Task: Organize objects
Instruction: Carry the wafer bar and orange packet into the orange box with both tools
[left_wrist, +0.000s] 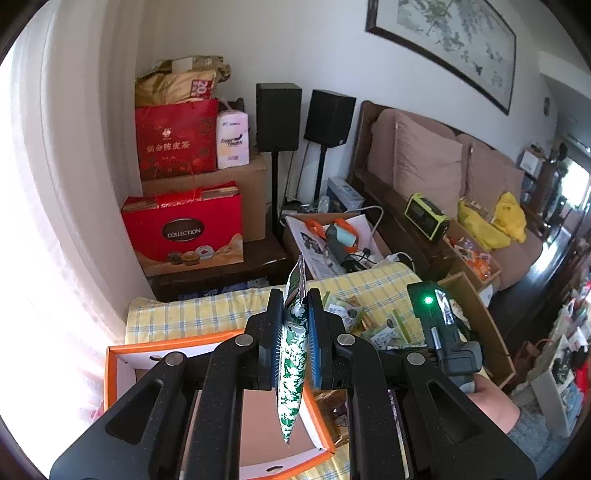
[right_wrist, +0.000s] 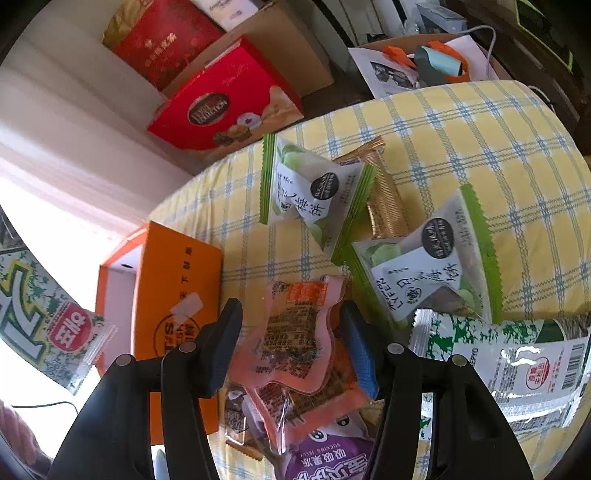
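My left gripper (left_wrist: 293, 317) is shut on a green-and-white snack packet (left_wrist: 293, 354) and holds it edge-on above the open orange box (left_wrist: 122, 369). That packet also shows at the left of the right wrist view (right_wrist: 55, 332). My right gripper (right_wrist: 291, 339) is open, its jaws on either side of a pink snack packet (right_wrist: 291, 332) lying on the pile. Two green-edged white pastry packets (right_wrist: 306, 184) (right_wrist: 424, 266), a gold wrapped packet (right_wrist: 384, 199), a green-and-white packet (right_wrist: 517, 354) and a purple jelly pouch (right_wrist: 328, 461) lie on the yellow checked cloth (right_wrist: 480, 129).
The orange box (right_wrist: 173, 295) stands left of the pile. Red gift boxes (left_wrist: 184, 229) and cardboard boxes (left_wrist: 255, 184) stack by the wall. A cluttered carton (left_wrist: 332, 236), speakers (left_wrist: 279, 114) and a sofa (left_wrist: 443, 173) lie beyond the cloth.
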